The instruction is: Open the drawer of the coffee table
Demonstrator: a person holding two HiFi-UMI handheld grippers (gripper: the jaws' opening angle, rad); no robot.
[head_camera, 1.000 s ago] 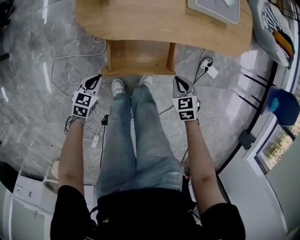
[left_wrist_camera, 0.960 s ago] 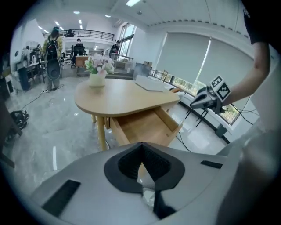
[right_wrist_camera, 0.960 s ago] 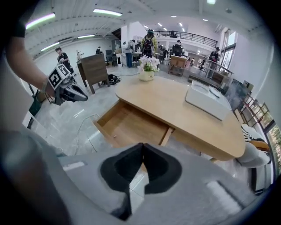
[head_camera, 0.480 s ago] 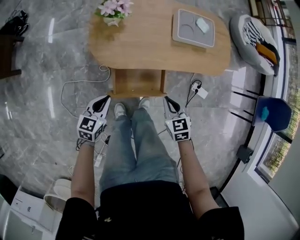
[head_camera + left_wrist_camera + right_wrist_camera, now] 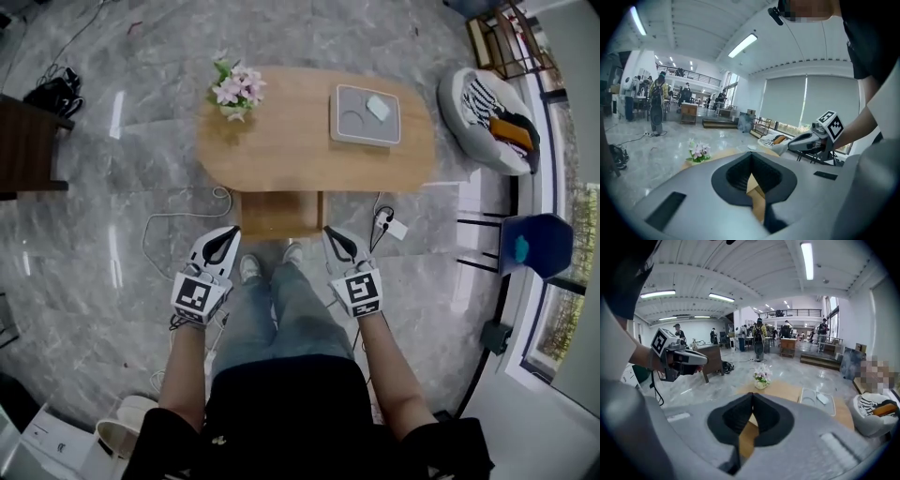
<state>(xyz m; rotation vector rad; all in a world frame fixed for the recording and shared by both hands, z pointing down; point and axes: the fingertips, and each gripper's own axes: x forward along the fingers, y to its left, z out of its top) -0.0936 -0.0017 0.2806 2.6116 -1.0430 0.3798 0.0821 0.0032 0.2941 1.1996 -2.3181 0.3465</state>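
Head view: coffee table (image 5: 300,141) sits beyond the person's feet, long axis left-to-right, drawer (image 5: 279,214) facing the person; left gripper (image 5: 230,234) and right gripper (image 5: 330,234) are both clenched on nothing.

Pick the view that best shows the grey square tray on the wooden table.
Head view: the grey square tray shows whole, from above. The right gripper view shows it flattened, at a low angle; the left gripper view barely shows it.

Left hand-held gripper (image 5: 225,240) and right hand-held gripper (image 5: 336,240) side by side, pointed forward, empty, jaws together.
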